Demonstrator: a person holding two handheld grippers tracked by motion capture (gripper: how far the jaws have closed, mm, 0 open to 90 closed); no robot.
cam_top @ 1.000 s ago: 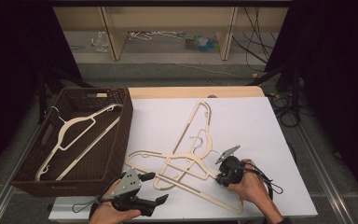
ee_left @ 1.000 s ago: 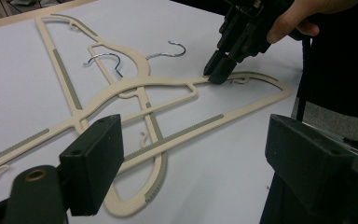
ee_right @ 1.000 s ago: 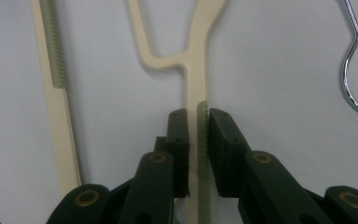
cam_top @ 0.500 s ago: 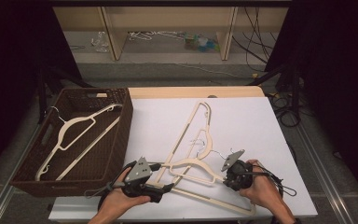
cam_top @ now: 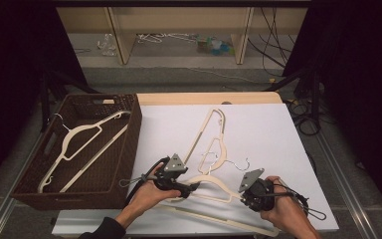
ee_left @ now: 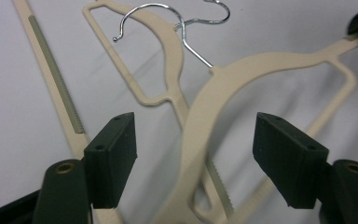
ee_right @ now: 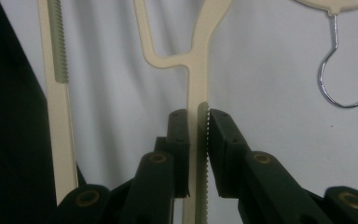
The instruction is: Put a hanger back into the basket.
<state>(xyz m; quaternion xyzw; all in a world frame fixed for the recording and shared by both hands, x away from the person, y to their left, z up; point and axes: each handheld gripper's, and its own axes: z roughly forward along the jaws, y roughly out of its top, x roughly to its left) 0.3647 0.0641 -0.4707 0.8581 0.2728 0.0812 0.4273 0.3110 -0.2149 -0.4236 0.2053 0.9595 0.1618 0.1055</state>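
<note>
Fingers of the right gripper [ee_right: 197, 140] are pinching the near hanger [cam_top: 214, 185], right of the basket [cam_top: 129, 149]; left gripper [ee_left: 196, 154] fingers, spread, are being closed around it. One hanger [cam_top: 79, 144] is already being held in the basket; two are remaining on the tabletop [cam_top: 258, 129].

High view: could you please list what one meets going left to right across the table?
Brown basket holding a hanger → left gripper → hangers on the white sheet → right gripper.

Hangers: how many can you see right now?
3. One in the brown basket; one flat on the white table; one near the front edge, clamped by the right gripper.
</note>
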